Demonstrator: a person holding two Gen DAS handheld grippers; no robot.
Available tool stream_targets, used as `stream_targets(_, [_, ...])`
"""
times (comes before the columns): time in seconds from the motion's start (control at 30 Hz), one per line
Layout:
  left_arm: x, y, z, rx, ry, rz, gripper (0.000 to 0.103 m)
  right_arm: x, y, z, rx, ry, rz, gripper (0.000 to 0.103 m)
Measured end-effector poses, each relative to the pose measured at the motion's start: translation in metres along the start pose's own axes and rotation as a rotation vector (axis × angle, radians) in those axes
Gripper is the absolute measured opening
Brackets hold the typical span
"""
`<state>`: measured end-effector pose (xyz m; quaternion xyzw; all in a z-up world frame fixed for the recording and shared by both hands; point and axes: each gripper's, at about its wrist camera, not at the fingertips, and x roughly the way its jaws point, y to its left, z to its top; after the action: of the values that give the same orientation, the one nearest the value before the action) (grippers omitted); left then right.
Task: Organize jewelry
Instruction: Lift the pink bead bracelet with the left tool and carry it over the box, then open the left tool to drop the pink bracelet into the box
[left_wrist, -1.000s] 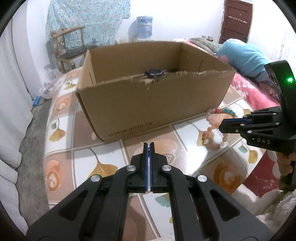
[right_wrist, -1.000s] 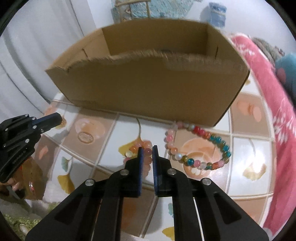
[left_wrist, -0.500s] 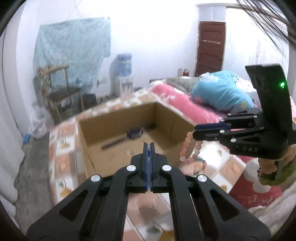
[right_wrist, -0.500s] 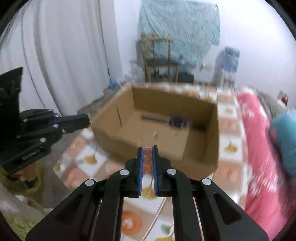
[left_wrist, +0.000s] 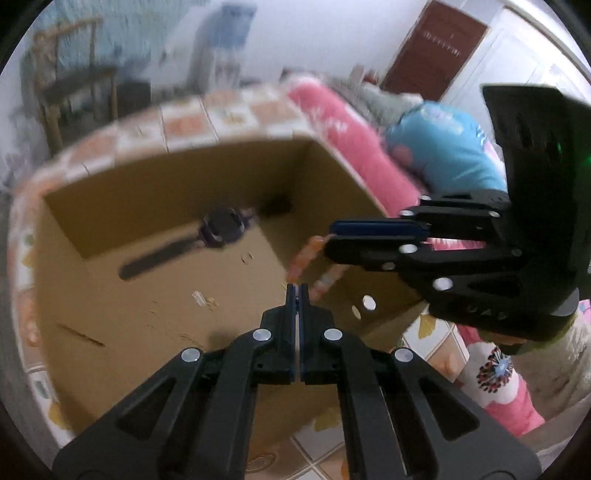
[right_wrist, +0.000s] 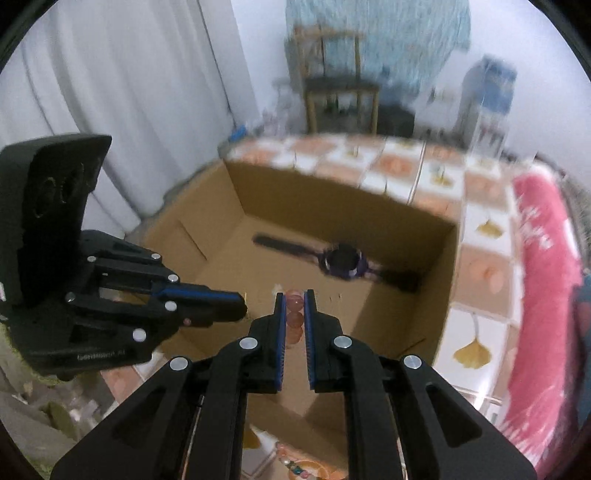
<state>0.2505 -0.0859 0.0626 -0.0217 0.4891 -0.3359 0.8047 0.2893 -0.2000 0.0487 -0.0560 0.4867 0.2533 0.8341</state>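
An open cardboard box (left_wrist: 184, 192) (right_wrist: 332, 199) stands on the tiled table, with a dark wristwatch (left_wrist: 221, 230) (right_wrist: 343, 262) lying on its floor. My right gripper (right_wrist: 294, 295) is shut on a pink bead bracelet (right_wrist: 294, 314) and hovers over the near part of the box. In the left wrist view this right gripper (left_wrist: 328, 240) comes in from the right, the pink bracelet (left_wrist: 304, 258) dangling from its tips inside the box. My left gripper (left_wrist: 297, 291) (right_wrist: 242, 304) is shut on nothing, just left of the right one, above the box.
A multicoloured bead bracelet (right_wrist: 295, 467) lies on the table (right_wrist: 480, 266) in front of the box. A pink blanket (right_wrist: 535, 240) borders the table on the right, where a person in a blue top (left_wrist: 443, 158) lies. A wooden chair (right_wrist: 340, 92) stands beyond.
Both grippers have risen and gone forward from the table in front of the box to above its opening. The pink bracelet left the table with the right gripper.
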Motion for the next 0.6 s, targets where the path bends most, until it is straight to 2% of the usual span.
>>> stream_targets(0.07, [0.019, 0.004, 0.005, -0.015, 0.07, -0.003, 0.001, 0.02, -0.007, 0.003, -0.002, 0.074, 0.001, 0.01])
stream_targets(0.17, [0.035, 0.004, 0.009, -0.015, 0.132, -0.005, 0.001, 0.04, -0.015, 0.006, -0.004, 0.15, 0.005, 0.01])
stream_targets(0.3, [0.05, 0.005, 0.013, -0.022, 0.2, -0.015, 0.001, 0.055, -0.016, 0.005, -0.043, 0.219, -0.01, 0.01])
stream_targets(0.43, [0.062, 0.006, 0.014, -0.03, 0.246, -0.019, 0.001, 0.064, -0.015, 0.003, -0.084, 0.258, -0.067, 0.01])
stream_targets(0.6, [0.066, 0.015, 0.009, -0.042, 0.279, 0.002, 0.001, 0.06, -0.017, 0.002, -0.106, 0.253, -0.116, 0.01])
